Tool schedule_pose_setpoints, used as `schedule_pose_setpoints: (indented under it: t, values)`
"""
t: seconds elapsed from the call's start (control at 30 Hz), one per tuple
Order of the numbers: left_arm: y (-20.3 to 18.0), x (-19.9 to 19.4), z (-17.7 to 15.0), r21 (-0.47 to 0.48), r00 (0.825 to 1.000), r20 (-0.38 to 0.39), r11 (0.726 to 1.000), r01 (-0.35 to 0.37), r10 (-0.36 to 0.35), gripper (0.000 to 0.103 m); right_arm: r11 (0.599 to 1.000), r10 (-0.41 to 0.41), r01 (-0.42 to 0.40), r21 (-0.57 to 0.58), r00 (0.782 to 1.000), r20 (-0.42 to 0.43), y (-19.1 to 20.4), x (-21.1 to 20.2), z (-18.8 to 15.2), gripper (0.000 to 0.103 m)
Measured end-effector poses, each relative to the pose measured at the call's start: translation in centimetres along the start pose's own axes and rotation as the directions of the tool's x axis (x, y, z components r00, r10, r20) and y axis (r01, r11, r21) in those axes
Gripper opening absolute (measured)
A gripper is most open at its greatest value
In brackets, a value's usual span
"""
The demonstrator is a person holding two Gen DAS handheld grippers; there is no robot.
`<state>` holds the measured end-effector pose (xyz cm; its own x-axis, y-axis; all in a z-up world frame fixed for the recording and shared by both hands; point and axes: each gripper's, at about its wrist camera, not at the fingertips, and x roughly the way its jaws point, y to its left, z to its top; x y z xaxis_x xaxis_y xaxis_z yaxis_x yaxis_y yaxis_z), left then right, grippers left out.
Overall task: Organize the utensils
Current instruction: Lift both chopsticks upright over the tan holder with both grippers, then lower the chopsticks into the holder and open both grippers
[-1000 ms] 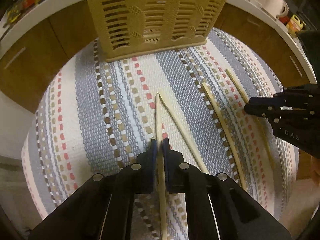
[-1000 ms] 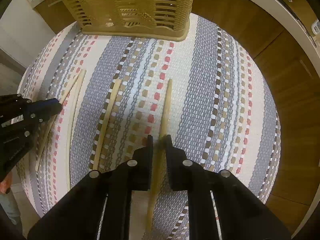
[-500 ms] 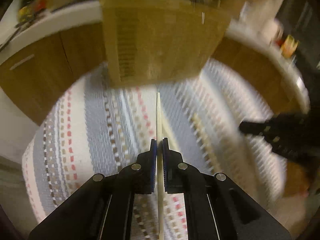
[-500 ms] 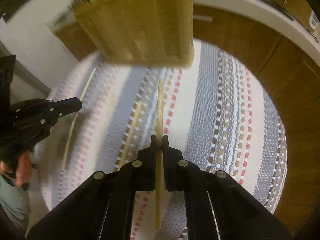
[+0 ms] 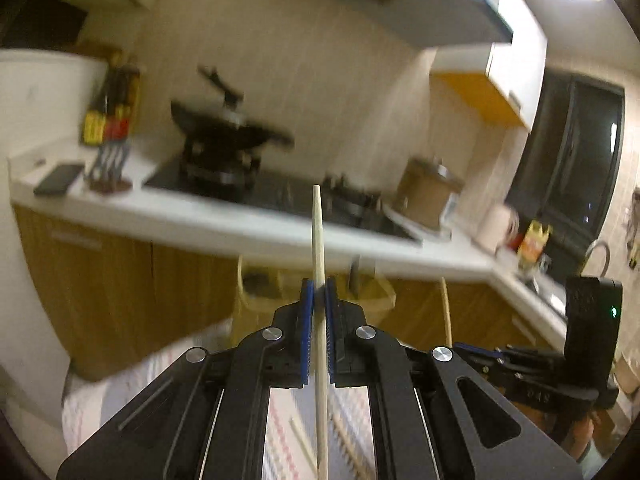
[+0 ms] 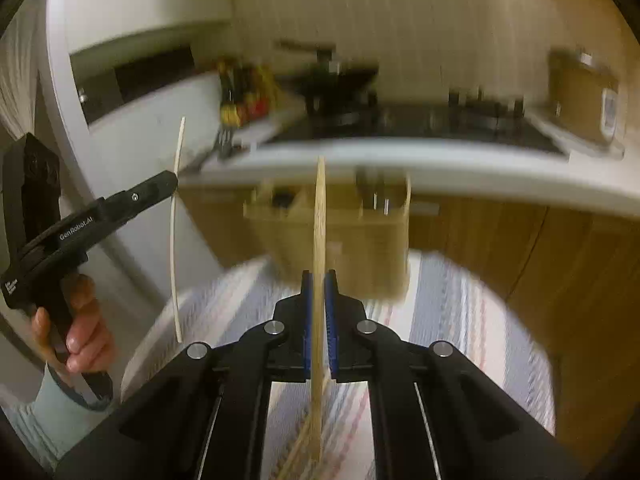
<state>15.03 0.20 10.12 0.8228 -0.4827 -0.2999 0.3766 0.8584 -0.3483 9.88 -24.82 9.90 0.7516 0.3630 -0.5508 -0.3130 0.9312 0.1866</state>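
Note:
My left gripper (image 5: 318, 292) is shut on a pale chopstick (image 5: 319, 240) and holds it upright in the air; it also shows in the right wrist view (image 6: 173, 184) at the left, with its chopstick (image 6: 174, 256). My right gripper (image 6: 319, 284) is shut on a tan chopstick (image 6: 319, 216), also raised upright; this gripper shows low at the right in the left wrist view (image 5: 460, 346). The tan slatted utensil basket (image 6: 352, 240) stands ahead on the striped mat (image 6: 460, 320), below both sticks. Other chopsticks (image 5: 304, 440) lie on the mat.
A white kitchen counter (image 5: 200, 216) with a hob, a black wok (image 5: 224, 128), a knife block and bottles runs behind the basket. Wooden cabinet fronts (image 6: 560, 264) lie under it. A sink and tap (image 5: 596, 252) are at the far right.
Both grippers have lifted their chopsticks off the mat and tilted up, so the views now look across the kitchen over the basket instead of down at the mat.

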Motion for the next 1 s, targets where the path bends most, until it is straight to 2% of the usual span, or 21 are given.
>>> schedule_pose_setpoints:
  t: [0.13, 0.23, 0.43, 0.57, 0.67, 0.73, 0.83, 1.0]
  values:
    - [-0.1, -0.4, 2.8, -0.015, 0.993, 0.115, 1.0, 0.006, -0.004, 0.004, 0.999, -0.027, 0.03, -0.025, 0.994, 0.106, 0.2, 0.2, 3.1, 0.004]
    - [0.3, 0.6, 5.0, -0.037, 0.982, 0.191, 0.999, 0.001, 0.007, 0.004, 0.997, -0.051, 0.059, -0.042, 0.985, 0.168, 0.2, 1.3, 5.4, 0.004]
    - [1.5, 3.5, 7.7, -0.049, 0.962, 0.27, 0.998, -0.041, 0.052, 0.004, 0.994, -0.084, 0.099, -0.045, 0.96, 0.269, -0.5, 3.2, 9.3, 0.004]
    - [2.0, 5.7, 7.8, -0.034, 0.954, 0.289, 0.996, -0.078, 0.085, 0.004, 0.992, -0.111, 0.127, -0.026, 0.938, 0.33, -1.7, 4.6, 10.8, 0.004]
    - [2.7, 7.2, 7.5, -0.042, 0.948, 0.296, 0.993, -0.107, 0.114, 0.004, 0.992, -0.114, 0.126, -0.007, 0.922, 0.371, -2.7, 5.9, 10.9, 0.004]
    - [3.4, 8.3, 7.1, -0.06, 0.951, 0.286, 0.993, -0.106, 0.119, 0.004, 0.989, -0.136, 0.148, 0.001, 0.911, 0.39, -3.0, 6.8, 10.4, 0.004]
    - [4.2, 9.2, 6.4, -0.067, 0.95, 0.284, 0.991, -0.113, 0.128, 0.004, 0.989, -0.143, 0.151, 0.012, 0.909, 0.392, -3.7, 8.4, 9.9, 0.004]
    - [5.0, 10.1, 4.9, -0.064, 0.946, 0.3, 0.992, -0.106, 0.121, 0.004, 0.987, -0.148, 0.158, 0.003, 0.918, 0.368, -4.4, 10.8, 8.7, 0.004]
